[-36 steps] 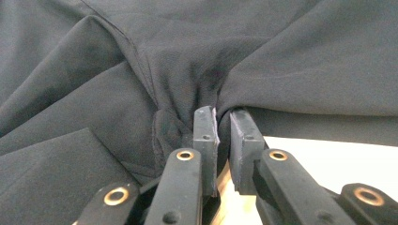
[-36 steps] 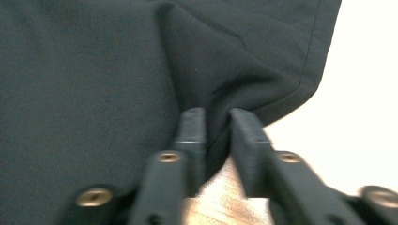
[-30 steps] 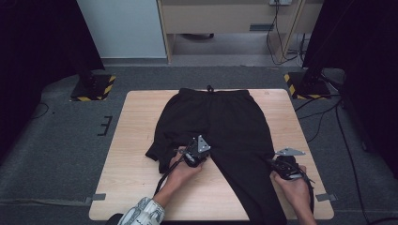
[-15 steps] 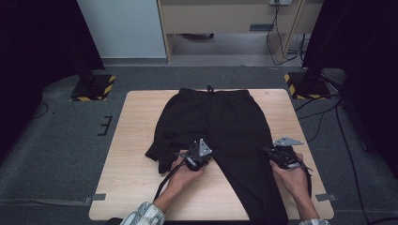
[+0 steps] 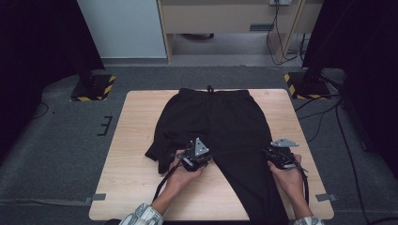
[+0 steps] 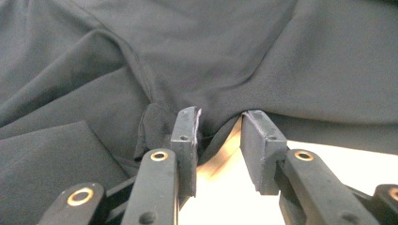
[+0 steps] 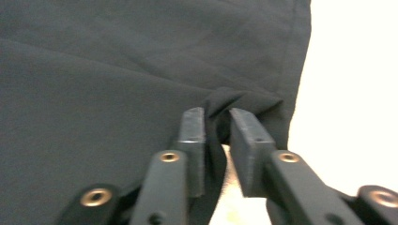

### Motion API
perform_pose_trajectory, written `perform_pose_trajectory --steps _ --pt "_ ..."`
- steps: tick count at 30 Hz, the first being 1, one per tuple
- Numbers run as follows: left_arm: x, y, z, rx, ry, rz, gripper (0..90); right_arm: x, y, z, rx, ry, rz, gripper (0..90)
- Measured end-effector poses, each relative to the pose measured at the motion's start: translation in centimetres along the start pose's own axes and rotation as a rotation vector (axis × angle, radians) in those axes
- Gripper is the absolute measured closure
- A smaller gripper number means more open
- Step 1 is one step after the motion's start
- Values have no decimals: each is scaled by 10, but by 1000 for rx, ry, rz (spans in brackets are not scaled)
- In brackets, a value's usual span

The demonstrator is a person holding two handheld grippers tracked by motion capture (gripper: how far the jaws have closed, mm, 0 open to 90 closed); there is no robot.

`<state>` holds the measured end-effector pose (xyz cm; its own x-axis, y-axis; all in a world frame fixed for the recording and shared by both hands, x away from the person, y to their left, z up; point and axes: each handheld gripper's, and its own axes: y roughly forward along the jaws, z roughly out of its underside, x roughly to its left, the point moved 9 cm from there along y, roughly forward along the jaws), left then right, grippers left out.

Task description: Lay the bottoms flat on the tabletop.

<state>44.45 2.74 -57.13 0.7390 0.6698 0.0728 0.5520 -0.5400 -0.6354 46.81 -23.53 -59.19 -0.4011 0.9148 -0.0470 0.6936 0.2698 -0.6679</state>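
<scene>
The trousers lie flat on the table, waistband at the far edge, long axis running near-far; right leg end is cut off at the frame bottom, left leg folded under. Left gripper and right gripper have just been opening, jaws now apart w/ cloth edge between, not pinched.

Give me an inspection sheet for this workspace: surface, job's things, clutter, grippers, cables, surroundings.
Surface: light wooden table, bare around the garment.
Job's things: black trousers, waistband at the far edge, one leg folded at the left.
Clutter: nothing seen.
Grippers: left gripper and right gripper, jaws just opening, fabric between them, pads not pressing.
Cables: black cable trailing from the left gripper; floor cables at the right.
Surroundings: grey carpet, hazard-striped stand bases.
</scene>
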Motion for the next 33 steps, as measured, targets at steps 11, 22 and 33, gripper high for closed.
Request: perform_pose_trajectory --steps 11,22,33 --pt "-18 -13 -17 -73 -20 45 645 -6 0 2 -31 49 27 591" --pt "-18 32 -2 25 9 40 643 0 -6 5 -30 57 14 500" --pt "-19 33 -3 29 33 33 668 -22 -54 24 -17 105 62 502"
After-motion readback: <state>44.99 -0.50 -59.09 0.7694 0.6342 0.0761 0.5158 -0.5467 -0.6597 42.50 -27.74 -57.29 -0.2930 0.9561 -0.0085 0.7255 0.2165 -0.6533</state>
